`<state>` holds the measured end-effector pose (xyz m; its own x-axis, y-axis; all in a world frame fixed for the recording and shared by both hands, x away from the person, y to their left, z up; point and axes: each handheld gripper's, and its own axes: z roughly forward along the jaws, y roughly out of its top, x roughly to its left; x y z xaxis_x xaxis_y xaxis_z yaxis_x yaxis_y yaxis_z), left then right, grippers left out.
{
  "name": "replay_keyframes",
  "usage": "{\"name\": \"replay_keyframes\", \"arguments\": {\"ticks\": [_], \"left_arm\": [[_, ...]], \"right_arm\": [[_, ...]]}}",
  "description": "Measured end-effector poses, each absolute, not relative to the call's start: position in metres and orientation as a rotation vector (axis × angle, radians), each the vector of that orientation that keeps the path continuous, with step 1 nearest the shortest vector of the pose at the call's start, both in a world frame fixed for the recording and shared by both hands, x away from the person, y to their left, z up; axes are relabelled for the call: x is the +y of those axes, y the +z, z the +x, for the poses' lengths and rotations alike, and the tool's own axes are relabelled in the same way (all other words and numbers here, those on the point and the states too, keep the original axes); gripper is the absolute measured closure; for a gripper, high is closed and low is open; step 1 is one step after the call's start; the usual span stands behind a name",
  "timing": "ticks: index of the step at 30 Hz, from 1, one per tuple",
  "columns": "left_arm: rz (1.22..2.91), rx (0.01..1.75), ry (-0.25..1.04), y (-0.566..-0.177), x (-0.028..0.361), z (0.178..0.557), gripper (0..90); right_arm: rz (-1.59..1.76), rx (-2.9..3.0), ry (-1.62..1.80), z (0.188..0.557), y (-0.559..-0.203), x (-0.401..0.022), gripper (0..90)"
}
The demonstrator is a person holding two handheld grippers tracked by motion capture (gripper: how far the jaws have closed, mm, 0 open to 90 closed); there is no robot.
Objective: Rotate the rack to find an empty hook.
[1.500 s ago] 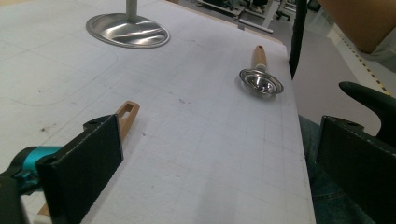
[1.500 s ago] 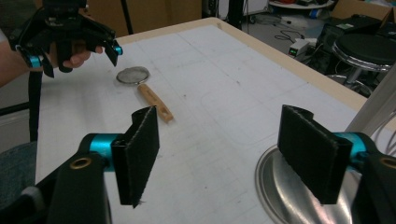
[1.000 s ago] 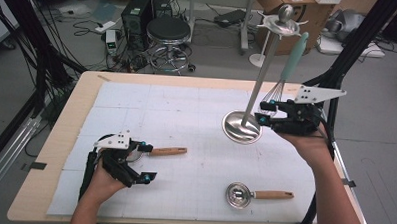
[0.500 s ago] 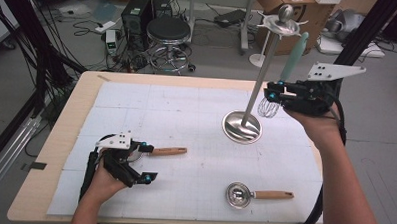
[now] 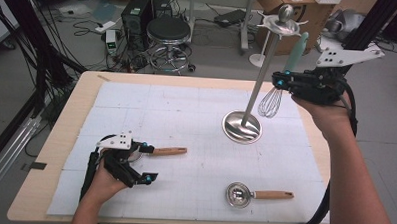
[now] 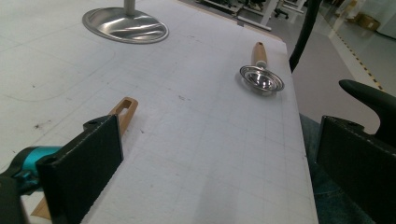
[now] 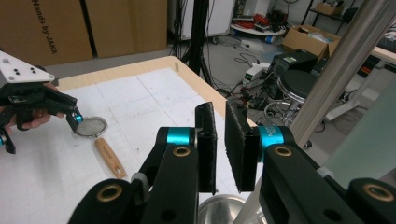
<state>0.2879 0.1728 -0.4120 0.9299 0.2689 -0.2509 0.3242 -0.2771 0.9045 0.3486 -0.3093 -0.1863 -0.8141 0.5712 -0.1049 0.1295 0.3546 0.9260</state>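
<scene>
Mat (image 5: 186, 116): wide bare room centre and front. Stand (image 5: 260, 74) near far-right edge. Whisk (image 5: 270, 102) appears hung from stand top, head just above base. R gripper (image 5: 280, 82) has risen beside whisk neck, jaws just closed, nothing betw. them, so whisk likely placed. L gripper (image 5: 147, 162) jaws wide apart, beside strainer handle (image 5: 167, 151). 2nd strainer (image 5: 238, 195) near front edge.

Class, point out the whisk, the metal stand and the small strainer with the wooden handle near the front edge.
whisk (image 5: 270, 102), high view, wire loops.
metal stand (image 5: 242, 127), high view, round base.
strainer (image 5: 237, 194), high view, metal bowl.
</scene>
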Motion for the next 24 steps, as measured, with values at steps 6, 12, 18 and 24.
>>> {"name": "replay_keyframes", "arguments": {"ticks": [6,12,18,24], "left_arm": [[1.874,0.436,-0.06,-0.413,0.172,0.288,1.8],[1.876,0.438,-0.059,-0.413,0.172,0.289,1.8],[1.876,0.436,-0.063,-0.414,0.172,0.289,1.8],[1.871,0.439,-0.065,-0.414,0.172,0.289,1.8]], "right_arm": [[0.599,2.211,1.461,0.35,-0.177,-0.31,86.3],[0.574,2.206,1.451,0.353,-0.165,-0.307,88.4],[0.579,2.196,1.436,0.357,-0.153,-0.306,89.1],[0.62,2.179,1.446,0.36,-0.146,-0.308,89.2]]}}
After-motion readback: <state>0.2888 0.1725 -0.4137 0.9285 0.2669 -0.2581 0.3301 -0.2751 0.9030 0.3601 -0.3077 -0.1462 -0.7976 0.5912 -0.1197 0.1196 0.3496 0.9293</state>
